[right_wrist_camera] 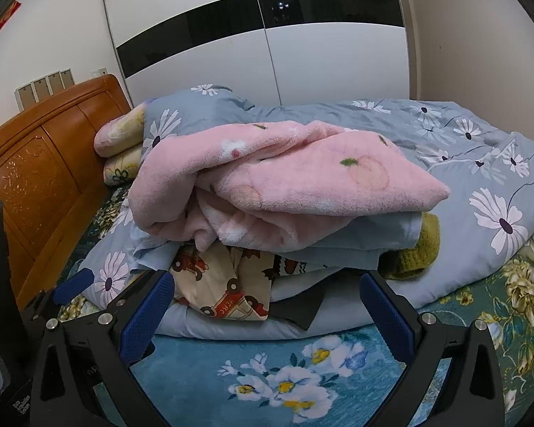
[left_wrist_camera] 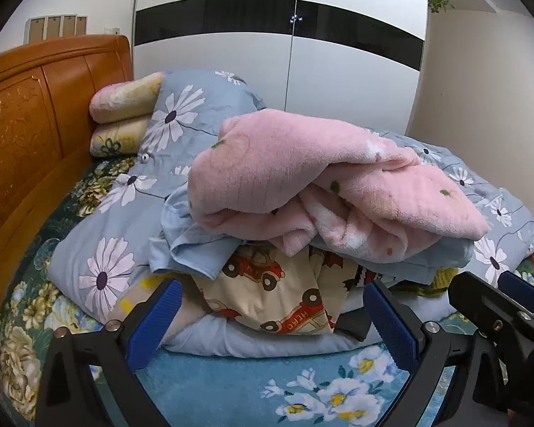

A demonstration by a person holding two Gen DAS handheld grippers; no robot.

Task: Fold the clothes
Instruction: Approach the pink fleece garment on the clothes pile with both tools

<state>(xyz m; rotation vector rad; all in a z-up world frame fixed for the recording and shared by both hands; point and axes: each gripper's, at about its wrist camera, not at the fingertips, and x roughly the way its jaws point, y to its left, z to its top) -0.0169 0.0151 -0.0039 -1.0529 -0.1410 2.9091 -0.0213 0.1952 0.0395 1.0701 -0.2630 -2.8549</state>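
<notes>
The left gripper (left_wrist_camera: 272,315) and right gripper (right_wrist_camera: 265,315) hovered just before the clothes pile (left_wrist_camera: 288,235), jaws apart, holding nothing. Likely both were poised to pick the pink fleece garment (right_wrist_camera: 302,178) topping that pile.

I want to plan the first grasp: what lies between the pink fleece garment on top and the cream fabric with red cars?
A light blue garment lies between the pink fleece garment and the cream car-print fabric, in both views.

The left gripper (left_wrist_camera: 272,315) is held low and level, its blue-padded fingers (left_wrist_camera: 391,323) spread wide with nothing between them. The right gripper (right_wrist_camera: 265,311) sits just beside it, at about the same height, jaws likewise wide apart and empty. Both point forward, side by side, close together.
</notes>
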